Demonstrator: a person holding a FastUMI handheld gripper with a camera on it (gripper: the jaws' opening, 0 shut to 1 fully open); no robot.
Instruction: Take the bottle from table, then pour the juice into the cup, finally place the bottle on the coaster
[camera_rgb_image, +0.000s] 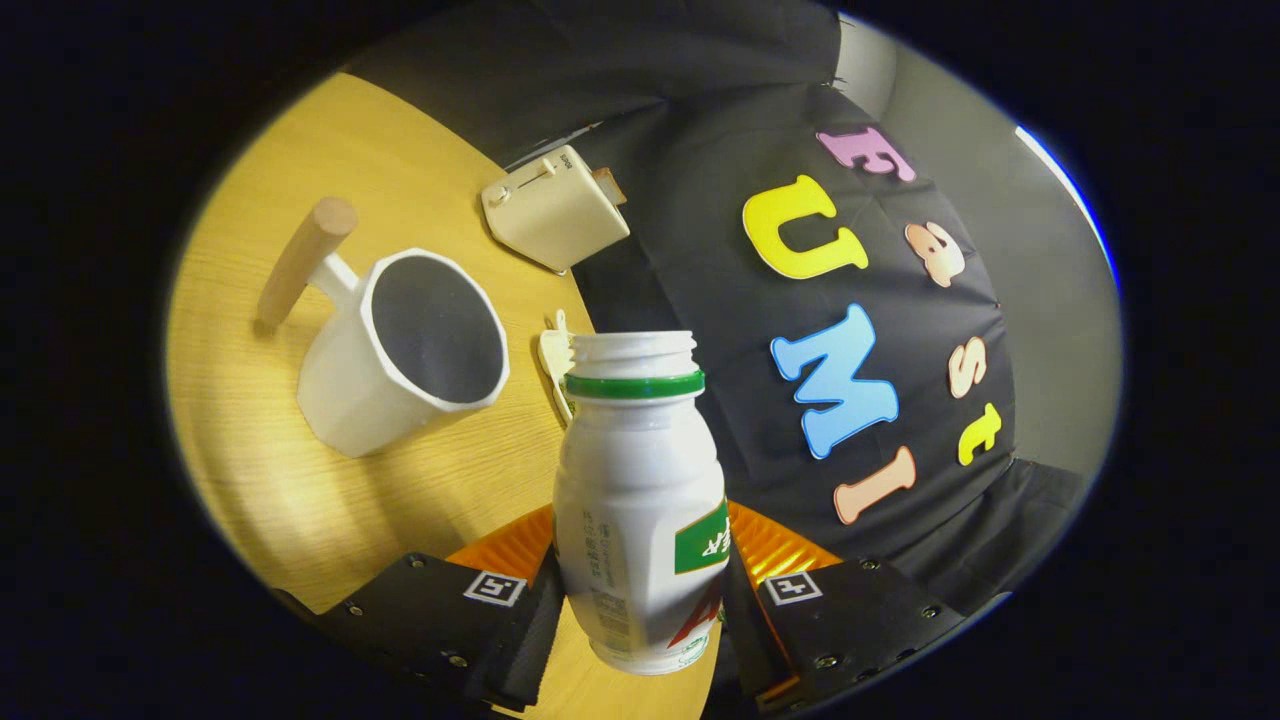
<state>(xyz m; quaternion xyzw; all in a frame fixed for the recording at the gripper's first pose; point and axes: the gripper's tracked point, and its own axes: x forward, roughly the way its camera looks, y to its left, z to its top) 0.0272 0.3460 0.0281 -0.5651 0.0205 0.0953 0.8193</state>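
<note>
Hand-held gripper (640, 610) is clamped on a small white plastic bottle with green neck ring and green label patch (640, 500); both fingers press its lower body, one per side, w/ ribbed orange pads showing behind it. Bottle is uncapped, threaded mouth open, lifted off the round light-wood table (300, 480), its base hanging over the tabletop btwn the fingers. It sits about in line w/ the fingers, leaning slightly to the left at the bottom.

Beyond the fingers, left of the bottle: white faceted ceramic cup w/ dark inside (405, 350), standing on the table. Inside looks empty, though the dark lining makes that hard to judge. A round wooden-dowel handle (303, 262) sticks out from its far-left side on a white stub.

Just behind the bottle's neck, a small cream-white flat piece (553, 360) pokes out, mostly hidden; prob. a clip or sim., can't tell.

Further off, past the cup, at the table's far edge: cream boxy toaster-like object w/ a slider and knob (553, 207).
</note>
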